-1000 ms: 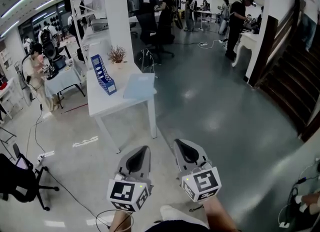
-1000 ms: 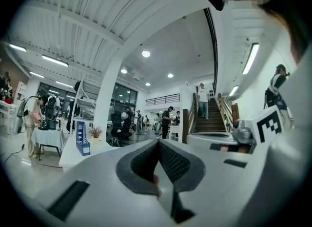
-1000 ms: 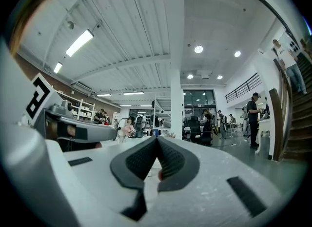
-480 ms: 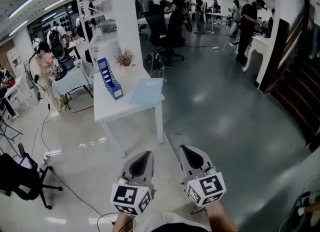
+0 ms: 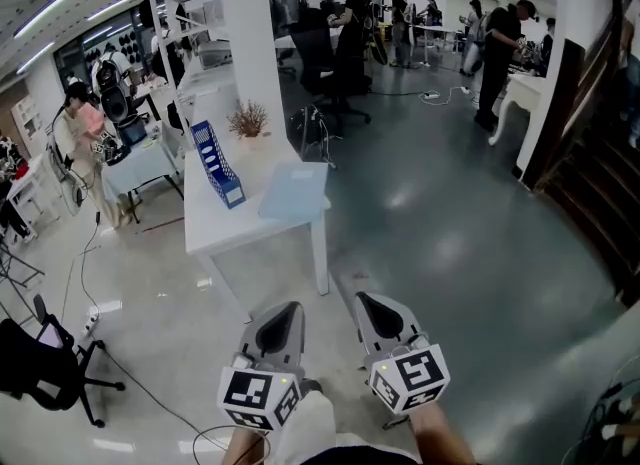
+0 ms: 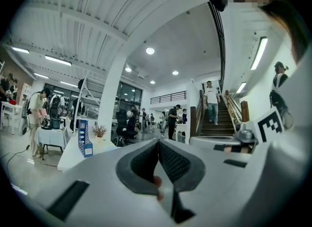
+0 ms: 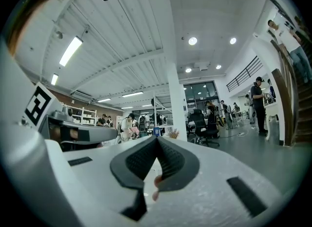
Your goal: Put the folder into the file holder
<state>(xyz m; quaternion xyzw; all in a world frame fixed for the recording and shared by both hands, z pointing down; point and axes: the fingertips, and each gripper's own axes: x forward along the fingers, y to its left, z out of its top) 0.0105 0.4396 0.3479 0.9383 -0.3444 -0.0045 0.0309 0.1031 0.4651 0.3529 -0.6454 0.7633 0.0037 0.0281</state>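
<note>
grippers: left gripper (image 5: 289, 309) and right gripper (image 5: 363, 302) both closed tight, empty, well short of table (image 5: 225, 225) | folder (image 5: 296, 190): flat at table's right edge, near holder (image 5: 216, 163), apart | risk: folder seems to overhang; a closed-jaw nudge could slide it off | count: one folder, one holder, one table, two grippers

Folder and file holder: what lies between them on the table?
Nothing. In the head view, only bare white tabletop separates the folder from the blue file holder.
</note>
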